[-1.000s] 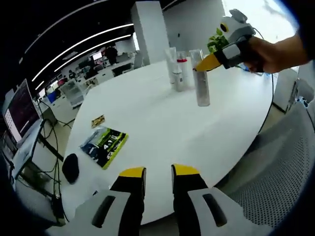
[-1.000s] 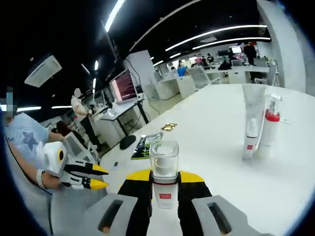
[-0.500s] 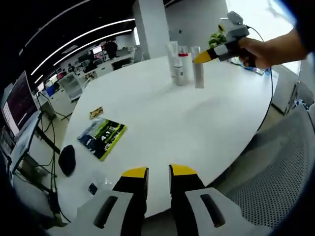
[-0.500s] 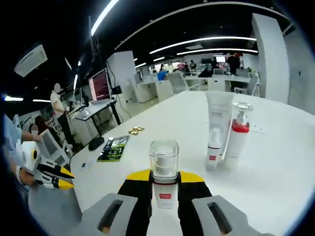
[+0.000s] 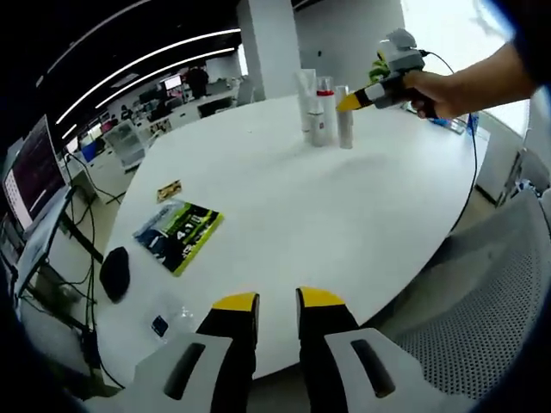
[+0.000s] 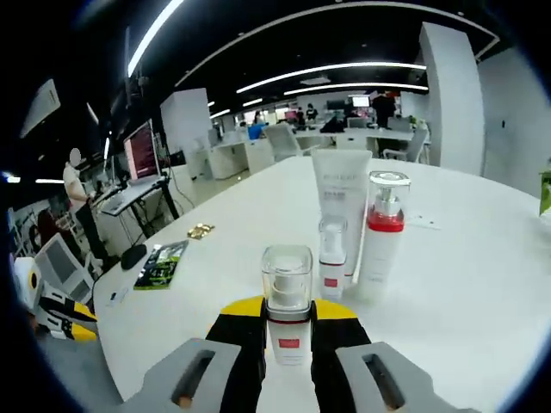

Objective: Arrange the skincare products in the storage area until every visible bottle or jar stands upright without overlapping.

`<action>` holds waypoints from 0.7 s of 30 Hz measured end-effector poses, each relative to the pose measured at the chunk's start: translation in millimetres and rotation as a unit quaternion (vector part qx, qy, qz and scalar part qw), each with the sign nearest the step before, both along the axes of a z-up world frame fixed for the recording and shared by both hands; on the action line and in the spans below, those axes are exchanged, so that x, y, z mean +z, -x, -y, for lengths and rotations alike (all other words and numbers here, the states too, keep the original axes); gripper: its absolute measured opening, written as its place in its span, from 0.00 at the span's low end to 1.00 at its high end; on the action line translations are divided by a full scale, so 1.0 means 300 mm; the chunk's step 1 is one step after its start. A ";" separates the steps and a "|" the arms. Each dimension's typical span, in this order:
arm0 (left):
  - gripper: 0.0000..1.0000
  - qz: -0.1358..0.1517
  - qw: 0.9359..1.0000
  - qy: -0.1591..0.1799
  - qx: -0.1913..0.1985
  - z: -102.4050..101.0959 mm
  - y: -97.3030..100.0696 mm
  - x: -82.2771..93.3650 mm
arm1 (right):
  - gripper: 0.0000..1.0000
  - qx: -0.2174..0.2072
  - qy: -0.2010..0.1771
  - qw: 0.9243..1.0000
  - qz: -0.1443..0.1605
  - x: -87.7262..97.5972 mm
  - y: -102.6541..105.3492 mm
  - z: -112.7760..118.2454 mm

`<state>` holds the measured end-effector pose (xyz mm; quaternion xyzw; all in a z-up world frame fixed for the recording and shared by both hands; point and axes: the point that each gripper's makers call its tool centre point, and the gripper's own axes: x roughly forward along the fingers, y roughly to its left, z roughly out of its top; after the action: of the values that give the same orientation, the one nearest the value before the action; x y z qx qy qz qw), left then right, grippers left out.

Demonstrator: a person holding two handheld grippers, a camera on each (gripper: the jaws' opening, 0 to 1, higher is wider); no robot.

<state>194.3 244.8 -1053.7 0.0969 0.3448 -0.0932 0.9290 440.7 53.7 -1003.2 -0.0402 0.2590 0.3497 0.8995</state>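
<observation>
- Right gripper view: right gripper (image 6: 288, 331) clamped on the clear-capped bottle (image 6: 287, 303), upright between its jaws, over the white table (image 6: 482, 301).
- Standing group just beyond that bottle: small white bottle (image 6: 331, 268), white tube (image 6: 342, 200) behind it, red-collared pump bottle (image 6: 384, 234) beside the tube. Narrow gap between held bottle and small white bottle.
- Left gripper view: left gripper (image 5: 276, 303) empty, jaws slightly parted, at the table's near edge.
- Wide bare tabletop between left gripper and the group.
- Green booklet (image 5: 177, 234), gold packet (image 5: 170, 190) and black mouse (image 5: 114, 273) lie toward the table's left edge, well apart from the group.
</observation>
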 end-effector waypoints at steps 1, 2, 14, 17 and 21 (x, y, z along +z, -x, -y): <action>0.13 0.001 1.000 0.000 0.000 0.001 -0.001 0.001 | 0.11 0.001 0.005 1.000 0.005 -0.001 -0.007 0.001; 0.13 -0.001 1.000 0.002 0.001 0.001 -0.001 -0.001 | 0.11 0.003 0.017 1.000 0.016 -0.004 -0.019 0.007; 0.12 -0.007 1.000 0.008 0.004 0.004 -0.002 -0.006 | 0.11 -0.044 0.044 0.997 0.048 -0.057 -0.131 0.083; 0.11 -0.005 1.000 0.009 0.007 0.003 -0.005 -0.003 | 0.11 -0.055 0.042 0.996 0.061 -0.053 -0.159 0.091; 0.11 -0.004 1.000 0.011 0.007 0.006 -0.008 -0.002 | 0.11 -0.068 0.032 0.995 0.065 -0.067 -0.186 0.096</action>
<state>196.7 243.0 -1054.3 0.0835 0.3478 -0.0907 0.9294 496.5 24.9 -1023.4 -0.0743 0.2137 0.2761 0.9341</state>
